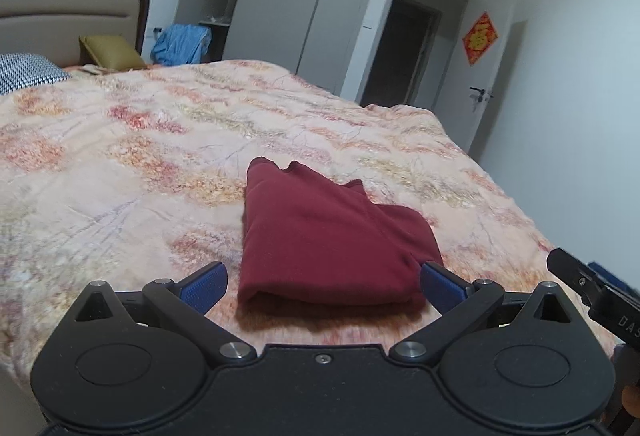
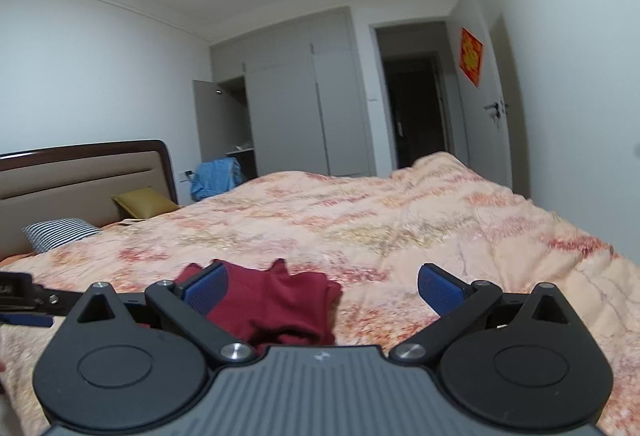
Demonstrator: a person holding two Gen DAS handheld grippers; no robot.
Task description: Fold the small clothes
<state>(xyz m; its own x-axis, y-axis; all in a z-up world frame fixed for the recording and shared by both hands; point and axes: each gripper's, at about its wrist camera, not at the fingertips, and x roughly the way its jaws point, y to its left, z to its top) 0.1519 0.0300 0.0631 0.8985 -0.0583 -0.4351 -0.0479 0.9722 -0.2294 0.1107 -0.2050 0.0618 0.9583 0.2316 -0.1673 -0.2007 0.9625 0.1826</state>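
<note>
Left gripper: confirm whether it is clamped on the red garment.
No. The left gripper is open, its jaws spread either side of the folded red garment.

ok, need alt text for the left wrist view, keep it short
A folded dark red garment lies on a floral bedspread, framed between the blue pads of the open left tool, which holds nothing. Behind are a headboard, grey wardrobe and dark doorway.

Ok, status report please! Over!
Both hand-held grippers open, left and right, holding nothing. Red garment lies folded on bedspread. Nothing in the way.
</note>
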